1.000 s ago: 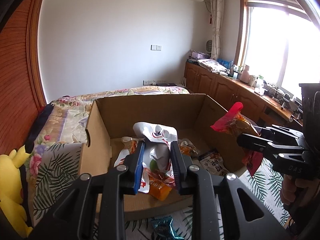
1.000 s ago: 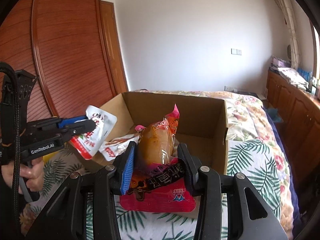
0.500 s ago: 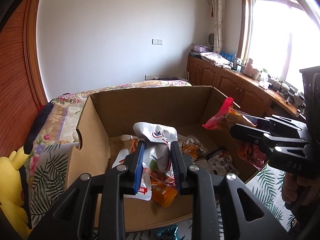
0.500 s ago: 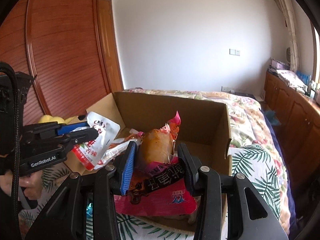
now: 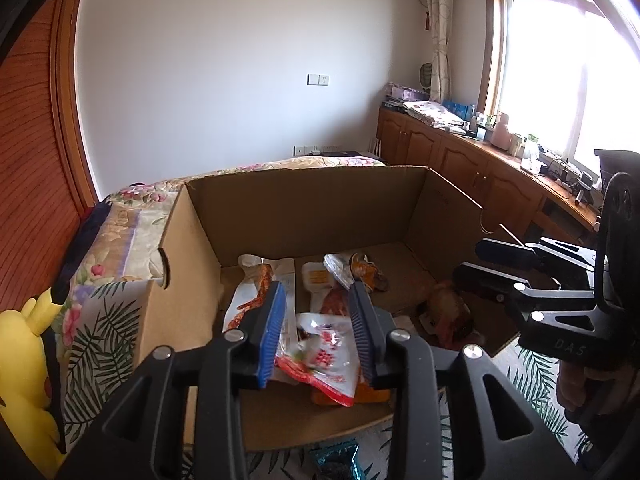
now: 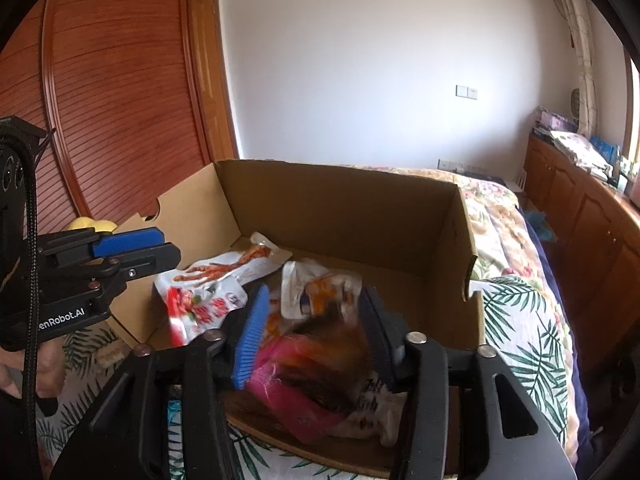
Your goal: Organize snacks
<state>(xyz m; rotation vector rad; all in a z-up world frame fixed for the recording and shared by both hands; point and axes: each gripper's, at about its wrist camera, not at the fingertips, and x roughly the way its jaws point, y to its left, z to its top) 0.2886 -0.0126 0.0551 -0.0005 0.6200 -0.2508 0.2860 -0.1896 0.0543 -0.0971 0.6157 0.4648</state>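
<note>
Left wrist view: at the far left a yellow plush toy (image 5: 28,344) lies on the leaf-print bedspread (image 5: 102,332), next to the left wall of the open cardboard box (image 5: 188,264). The box stands on the bed with several snack packets on its floor. The left gripper (image 5: 316,320) hangs over the near part of the box; its jaws have just been opening and now stand apart. A white and red snack pouch (image 5: 324,354) lies loose between and below them on the box floor, and no pad presses on it. A chicken-feet packet (image 5: 256,292) lies just left of it, reaching toward the far wall. A small teal packet (image 5: 336,460) lies on the bedspread outside the near wall. Further right, a brown and pink drumstick packet (image 5: 448,316) rests in the near right corner of the box. The right gripper (image 5: 476,260) is just above it, held by a hand (image 5: 580,388) at the right edge. Right wrist view: the left gripper (image 6: 160,250) shows at the left, above the white and red pouch (image 6: 196,312). The right gripper (image 6: 312,328) also has jaws that have just been opening. The drumstick packet (image 6: 312,364) appears blurred between them, apparently free of both pads, low over the near edge of the box (image 6: 452,240).
</note>
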